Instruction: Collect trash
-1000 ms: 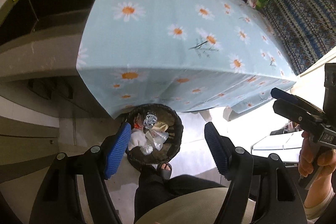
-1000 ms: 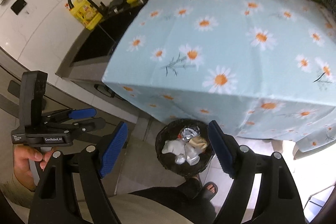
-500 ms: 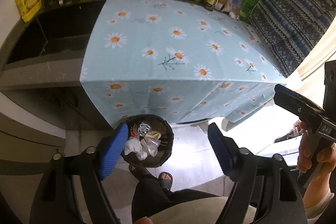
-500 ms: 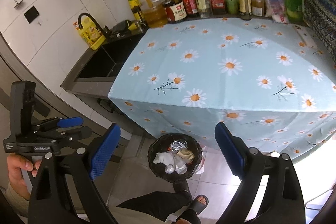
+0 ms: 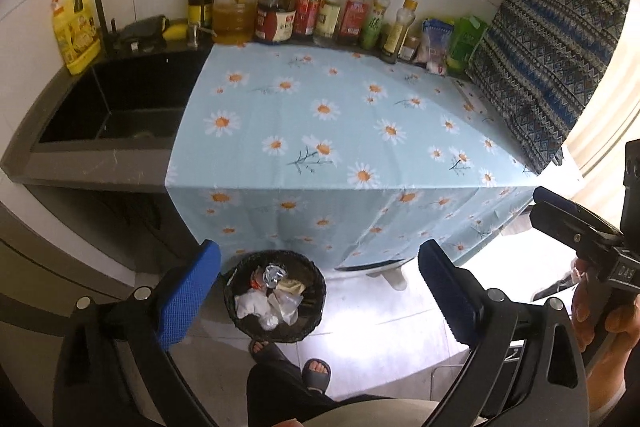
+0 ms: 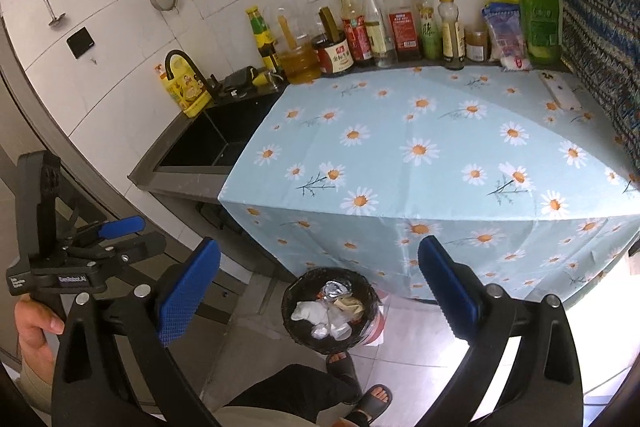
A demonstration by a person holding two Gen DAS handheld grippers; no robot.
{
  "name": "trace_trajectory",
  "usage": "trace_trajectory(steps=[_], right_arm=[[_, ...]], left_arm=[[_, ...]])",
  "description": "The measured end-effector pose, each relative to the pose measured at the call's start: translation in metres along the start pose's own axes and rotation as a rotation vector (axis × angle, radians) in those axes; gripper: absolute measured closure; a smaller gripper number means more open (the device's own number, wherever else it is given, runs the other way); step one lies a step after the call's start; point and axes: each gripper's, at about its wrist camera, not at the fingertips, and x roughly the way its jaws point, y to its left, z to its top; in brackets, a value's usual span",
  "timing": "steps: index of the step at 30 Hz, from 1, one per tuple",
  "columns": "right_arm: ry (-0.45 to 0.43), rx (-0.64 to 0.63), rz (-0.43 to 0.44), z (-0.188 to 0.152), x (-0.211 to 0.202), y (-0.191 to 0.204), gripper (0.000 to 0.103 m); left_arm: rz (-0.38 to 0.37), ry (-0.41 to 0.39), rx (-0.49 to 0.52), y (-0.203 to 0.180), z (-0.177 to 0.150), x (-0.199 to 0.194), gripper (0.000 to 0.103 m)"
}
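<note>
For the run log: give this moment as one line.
left gripper: opening, empty | right gripper: opening, empty | trash bin: on floor, holds crumpled trash | tablecloth: bare

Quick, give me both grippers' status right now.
Left gripper: jaws opening, nothing between them, holding nothing.
Right gripper: jaws opening, also holding nothing.

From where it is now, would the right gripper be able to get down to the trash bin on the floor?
Probably yes. The right gripper is empty, its jaws opening, and the bin sits on the floor ahead of it with open air between. Only the hanging tablecloth edge and the person's foot sit close by.
</note>
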Motion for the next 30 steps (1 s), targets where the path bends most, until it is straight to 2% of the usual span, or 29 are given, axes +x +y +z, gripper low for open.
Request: trace_trajectory(steps=[8, 30], right_arm=[[-0.019, -0.018, -0.017, 0.0, -0.012, -0.007, 0.005], [-0.01, 0.014, -0.04, -0.005, -0.017, -0.015, 0.005]], left_arm=[[0.026, -0.022, -0.011, -0.005, 0.0, -0.011, 0.007], [0.041, -0.013, 0.002, -0.01, -0.002, -0.011, 0.007]])
